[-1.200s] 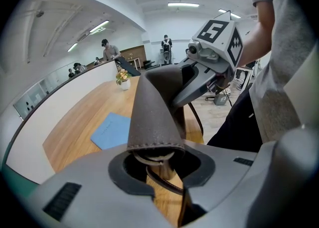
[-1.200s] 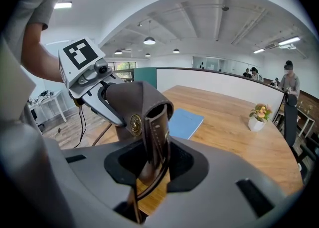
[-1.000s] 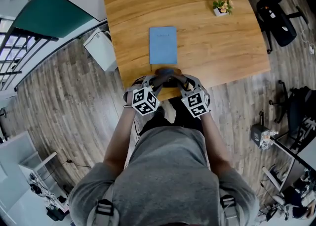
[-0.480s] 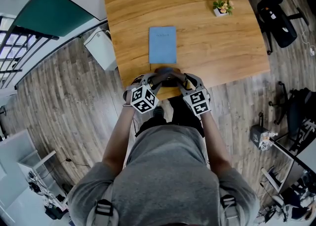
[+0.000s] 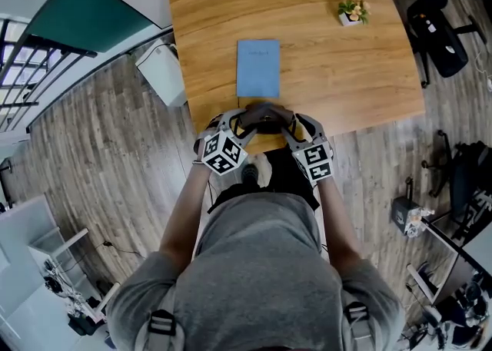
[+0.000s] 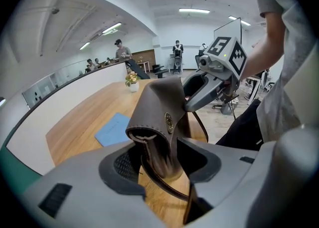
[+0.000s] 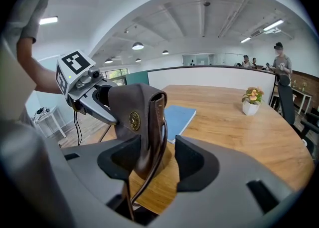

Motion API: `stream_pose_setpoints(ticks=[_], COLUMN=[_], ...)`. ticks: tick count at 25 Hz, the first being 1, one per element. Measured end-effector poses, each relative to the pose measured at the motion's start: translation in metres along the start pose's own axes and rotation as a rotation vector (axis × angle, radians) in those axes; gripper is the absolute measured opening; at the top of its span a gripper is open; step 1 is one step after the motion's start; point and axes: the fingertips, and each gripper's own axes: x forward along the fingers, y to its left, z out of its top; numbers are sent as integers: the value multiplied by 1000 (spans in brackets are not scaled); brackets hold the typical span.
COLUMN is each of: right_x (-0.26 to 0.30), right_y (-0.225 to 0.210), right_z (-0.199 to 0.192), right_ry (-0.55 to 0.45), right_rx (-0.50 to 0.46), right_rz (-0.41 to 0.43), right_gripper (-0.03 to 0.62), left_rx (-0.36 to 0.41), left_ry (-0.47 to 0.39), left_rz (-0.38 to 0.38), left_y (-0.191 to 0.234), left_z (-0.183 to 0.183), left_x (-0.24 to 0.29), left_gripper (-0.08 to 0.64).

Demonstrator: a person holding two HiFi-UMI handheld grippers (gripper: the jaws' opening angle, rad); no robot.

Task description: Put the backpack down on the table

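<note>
The backpack (image 5: 265,114) stands on the table (image 5: 330,81) at its near edge, about midway along. Just behind it lies a booklet (image 5: 257,67) — close, towards the table's middle. A potted plant (image 5: 351,11) sits well apart, far right. A chair (image 5: 440,31) stands on the floor right of the table.

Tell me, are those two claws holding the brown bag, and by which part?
Nothing is gripped. The brown backpack stands on the table between the jaws of the left gripper and right gripper, which have just been opening.
</note>
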Motion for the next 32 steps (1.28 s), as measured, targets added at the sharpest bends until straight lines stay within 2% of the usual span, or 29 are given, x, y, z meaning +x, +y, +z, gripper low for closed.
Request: stream_pose_setpoints(ticks=[11, 19, 22, 23, 24, 27, 32], right_x=[-18, -34, -43, -45, -48, -55, -65], right_y=[-2, 8, 12, 14, 16, 21, 27], right_z=[18, 16, 21, 22, 22, 17, 10], right_ry=[-102, -115, -140, -148, -151, -151, -145], right_rx=[12, 6, 2, -2, -6, -10, 9], right_rz=[-72, -119, -146, -153, -158, -166, -179], right_gripper=[212, 121, 46, 16, 8, 6, 5], left_rx=[-59, -118, -121, -123, -124, -121, -102], left_ry=[-33, -101, -113, -120, -128, -150, -161], left_rz=[47, 74, 84, 81, 77, 67, 47], left_y=[15, 18, 16, 14, 12, 5, -7], left_z=[-5, -7, -10, -10, -10, -6, -1], left_x=[-19, -48, -58, -61, -64, -68, -74], left_gripper=[225, 219, 184, 151, 110, 53, 26])
